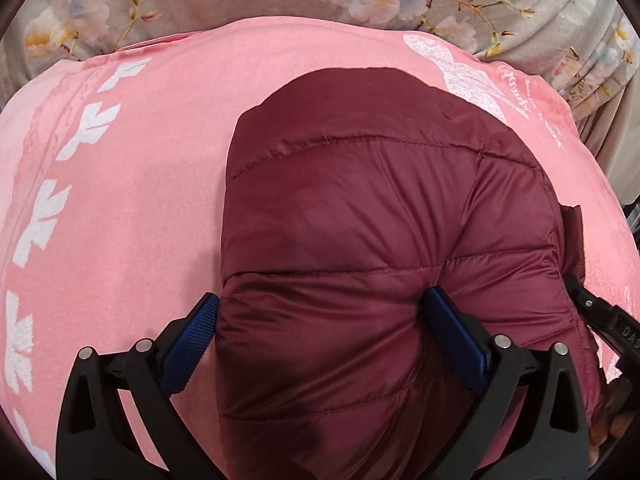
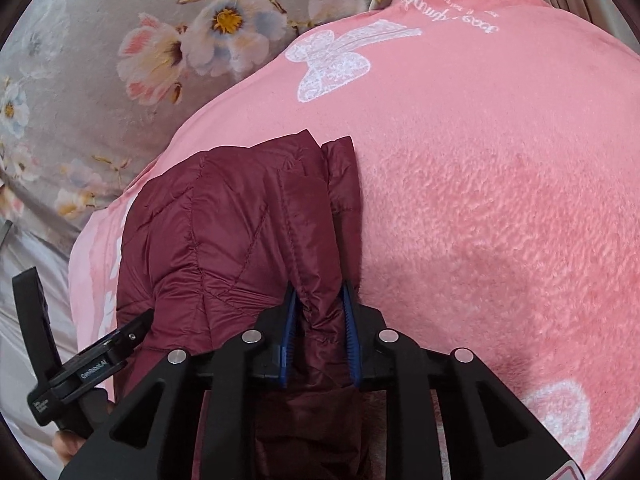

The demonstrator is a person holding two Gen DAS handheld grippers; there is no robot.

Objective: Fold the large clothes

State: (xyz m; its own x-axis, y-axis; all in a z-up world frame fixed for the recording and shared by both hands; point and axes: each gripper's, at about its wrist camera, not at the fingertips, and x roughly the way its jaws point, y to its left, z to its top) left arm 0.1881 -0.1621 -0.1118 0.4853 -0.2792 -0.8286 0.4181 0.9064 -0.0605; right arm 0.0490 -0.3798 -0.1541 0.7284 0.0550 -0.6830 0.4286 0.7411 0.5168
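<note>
I have the maroon puffer jacket (image 1: pixel 380 240) already bundled compact on the pink blanket (image 1: pixel 120 220). My left gripper (image 1: pixel 320 344) straddles it, jaws spread; my right gripper (image 2: pixel 320 332) pinches its edge (final tidying remains, I judge).

A pink blanket (image 1: pixel 140 200) with white prints covers grey floral bedding (image 2: pixel 80 40) — soft, even light.

jacket (image 1: pixel 380 208): maroon, quilted, puffy | folded into a bundle | lying on pink blanket (image 1: pixel 132 208)
</note>
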